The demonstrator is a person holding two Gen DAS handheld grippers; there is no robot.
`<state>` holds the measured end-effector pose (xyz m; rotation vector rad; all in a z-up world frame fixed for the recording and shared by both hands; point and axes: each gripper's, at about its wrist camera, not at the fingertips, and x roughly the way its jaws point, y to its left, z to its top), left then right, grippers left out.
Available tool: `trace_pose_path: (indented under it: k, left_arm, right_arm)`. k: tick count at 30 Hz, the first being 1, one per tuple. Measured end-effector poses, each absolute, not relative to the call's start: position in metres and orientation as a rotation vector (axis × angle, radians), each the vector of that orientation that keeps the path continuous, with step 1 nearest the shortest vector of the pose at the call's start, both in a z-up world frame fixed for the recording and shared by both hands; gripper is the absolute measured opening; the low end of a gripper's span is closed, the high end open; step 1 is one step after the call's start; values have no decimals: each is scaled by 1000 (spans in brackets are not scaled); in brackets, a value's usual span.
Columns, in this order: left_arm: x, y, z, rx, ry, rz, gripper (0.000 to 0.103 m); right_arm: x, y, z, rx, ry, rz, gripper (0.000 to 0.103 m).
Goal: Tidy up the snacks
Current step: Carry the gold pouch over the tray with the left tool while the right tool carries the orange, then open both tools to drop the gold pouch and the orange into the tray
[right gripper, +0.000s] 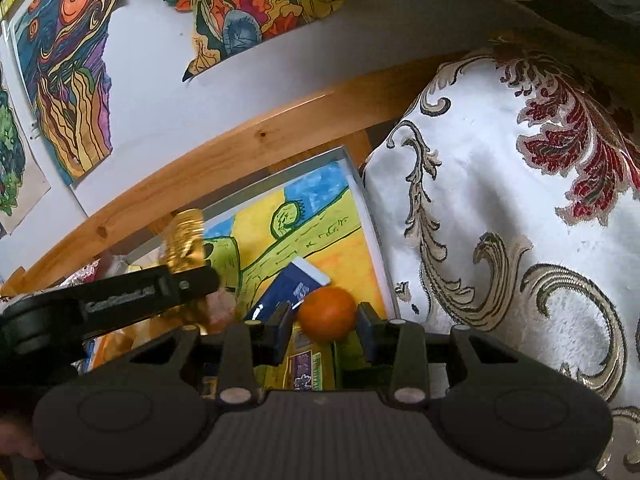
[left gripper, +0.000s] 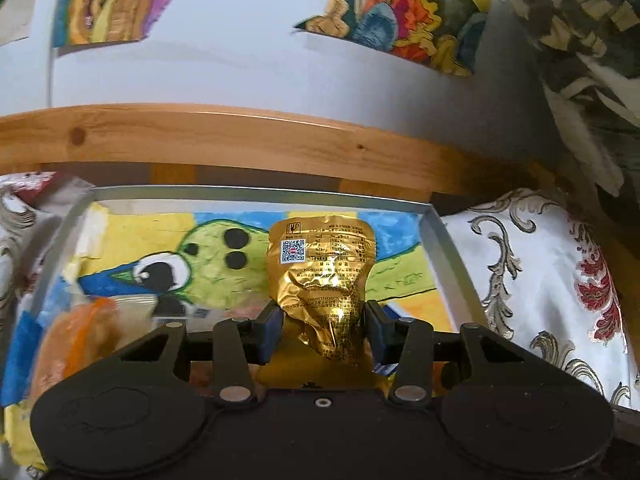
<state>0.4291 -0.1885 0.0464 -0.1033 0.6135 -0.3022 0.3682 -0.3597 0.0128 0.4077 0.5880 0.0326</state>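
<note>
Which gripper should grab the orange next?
Right. The right gripper is open with the orange sitting between its fingers, while the left gripper is shut on the gold pouch.

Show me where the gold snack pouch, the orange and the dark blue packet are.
gold snack pouch (left gripper: pixel 320 276), left wrist view, crumpled middle of its back.
orange (right gripper: pixel 327 314), right wrist view, centre of the peel.
dark blue packet (right gripper: pixel 286 290), right wrist view, blue face.

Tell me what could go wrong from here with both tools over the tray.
The left tool pinches the crumpled gold packet near its lower end, so it may slip or flop over. The right tool straddles the orange, which could roll away across the tray. The tools sit close and may collide.
</note>
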Motion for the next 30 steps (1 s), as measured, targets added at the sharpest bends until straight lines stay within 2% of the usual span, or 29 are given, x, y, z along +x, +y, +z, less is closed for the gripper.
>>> trace_pose_path:
  k: [3, 13, 18, 23, 26, 30]
  left_arm:
    - [433, -194, 43, -107, 631, -305, 47]
    - [437, -196, 38, -132, 650, -301, 50]
    - [437, -191, 44, -143, 627, -278, 68]
    - [432, -182, 53, -168, 585, -242, 83]
    - [426, -178, 57, -170, 562, -214, 88]
    - [418, -173, 63, -167, 541, -187, 95]
  right_arm:
    - [368, -359, 13, 402, 590, 37, 41]
    - [366, -360, 14, 416, 588, 30, 50]
    - [362, -358, 18, 384, 558, 21, 57]
    - [355, -351, 27, 327, 498, 27, 72]
    - [350, -346, 32, 287, 470, 29, 82]
    - [345, -342, 38, 252, 440, 35, 89]
